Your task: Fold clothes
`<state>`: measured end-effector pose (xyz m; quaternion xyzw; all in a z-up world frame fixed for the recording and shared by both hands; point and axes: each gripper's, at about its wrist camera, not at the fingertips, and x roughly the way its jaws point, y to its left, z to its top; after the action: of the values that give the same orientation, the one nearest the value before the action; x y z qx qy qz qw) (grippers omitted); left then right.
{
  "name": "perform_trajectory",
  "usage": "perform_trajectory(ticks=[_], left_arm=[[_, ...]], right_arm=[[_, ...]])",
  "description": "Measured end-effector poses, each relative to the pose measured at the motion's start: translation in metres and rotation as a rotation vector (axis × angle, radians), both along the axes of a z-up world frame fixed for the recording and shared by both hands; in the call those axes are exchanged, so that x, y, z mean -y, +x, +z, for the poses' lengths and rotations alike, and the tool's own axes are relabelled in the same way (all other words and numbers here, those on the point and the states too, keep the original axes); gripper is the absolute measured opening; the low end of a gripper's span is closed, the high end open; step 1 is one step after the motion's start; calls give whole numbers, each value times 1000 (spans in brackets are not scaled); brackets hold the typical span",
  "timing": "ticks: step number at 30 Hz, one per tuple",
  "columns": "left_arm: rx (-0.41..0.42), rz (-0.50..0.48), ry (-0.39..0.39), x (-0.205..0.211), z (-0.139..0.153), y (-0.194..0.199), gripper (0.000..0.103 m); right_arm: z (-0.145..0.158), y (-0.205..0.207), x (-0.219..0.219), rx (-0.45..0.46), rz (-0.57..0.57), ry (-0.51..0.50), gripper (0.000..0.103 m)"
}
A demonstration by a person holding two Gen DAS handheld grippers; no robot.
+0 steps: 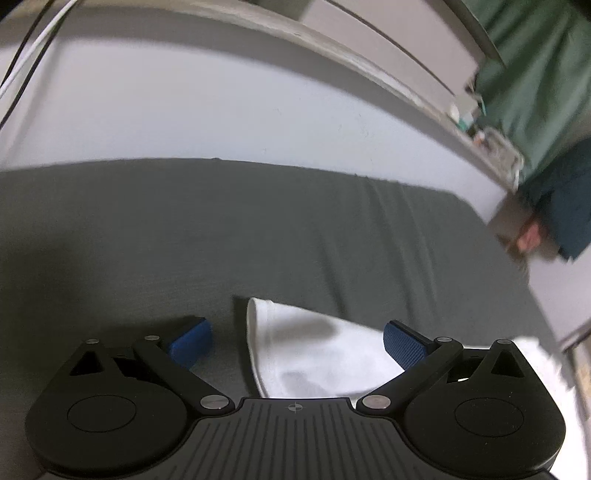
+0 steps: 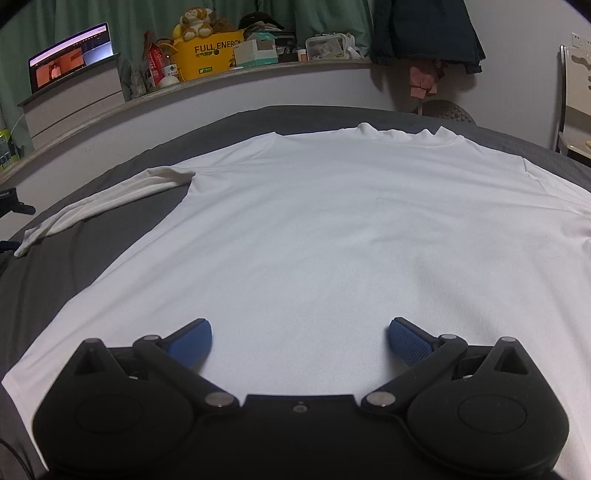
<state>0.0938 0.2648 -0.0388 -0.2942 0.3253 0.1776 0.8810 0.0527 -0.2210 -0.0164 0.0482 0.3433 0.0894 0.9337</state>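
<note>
A white long-sleeved shirt [image 2: 314, 229] lies spread flat on a dark grey bed sheet [image 2: 88, 236], collar at the far end. Its left sleeve [image 2: 103, 201] stretches out to the left. My right gripper [image 2: 300, 341] hovers open over the shirt's near hem area, blue pads wide apart, nothing between them. In the left wrist view the cuff end of a white sleeve [image 1: 314, 354] lies on the grey sheet [image 1: 221, 236]. My left gripper [image 1: 297, 343] is open, its blue pads on either side of that cuff, holding nothing.
A curved ledge behind the bed carries a laptop [image 2: 72, 57], a yellow box [image 2: 208, 53] with a plush toy, and other clutter. Green curtains and a dark jacket [image 2: 424, 29] hang behind. Cables [image 1: 26, 55] run along the pale wall at the left.
</note>
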Motion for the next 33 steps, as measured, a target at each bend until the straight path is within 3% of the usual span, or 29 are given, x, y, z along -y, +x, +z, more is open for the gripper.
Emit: perform_trajectory(ticks=[3, 5, 8, 9, 10, 17, 20, 27, 30, 33], left_arm=[[9, 23, -6, -4, 3, -8, 93], [-8, 53, 2, -7, 4, -10, 43], [-17, 70, -14, -13, 3, -15, 35], [-17, 64, -17, -15, 2, -16, 25], [-25, 54, -14, -15, 2, -16, 7], [61, 58, 10, -7, 9, -23, 2], [144, 20, 25, 4, 28, -21, 2], [391, -267, -15, 85, 105, 8, 2], [467, -459, -18, 149, 138, 25, 2], [543, -642, -89, 224, 158, 34, 2]], right_arm=[[0, 1, 0, 0, -1, 2, 103], [0, 1, 0, 0, -2, 2, 103], [0, 2, 0, 0, -2, 1, 103], [0, 2, 0, 0, -2, 1, 103], [0, 2, -1, 1, -1, 0, 103], [-1, 1, -2, 1, -1, -8, 103], [1, 2, -1, -6, -7, 2, 103], [9, 4, 7, -26, -30, 84, 103], [18, 4, 13, -10, -48, 125, 103], [34, 1, 25, 27, -61, 208, 103]])
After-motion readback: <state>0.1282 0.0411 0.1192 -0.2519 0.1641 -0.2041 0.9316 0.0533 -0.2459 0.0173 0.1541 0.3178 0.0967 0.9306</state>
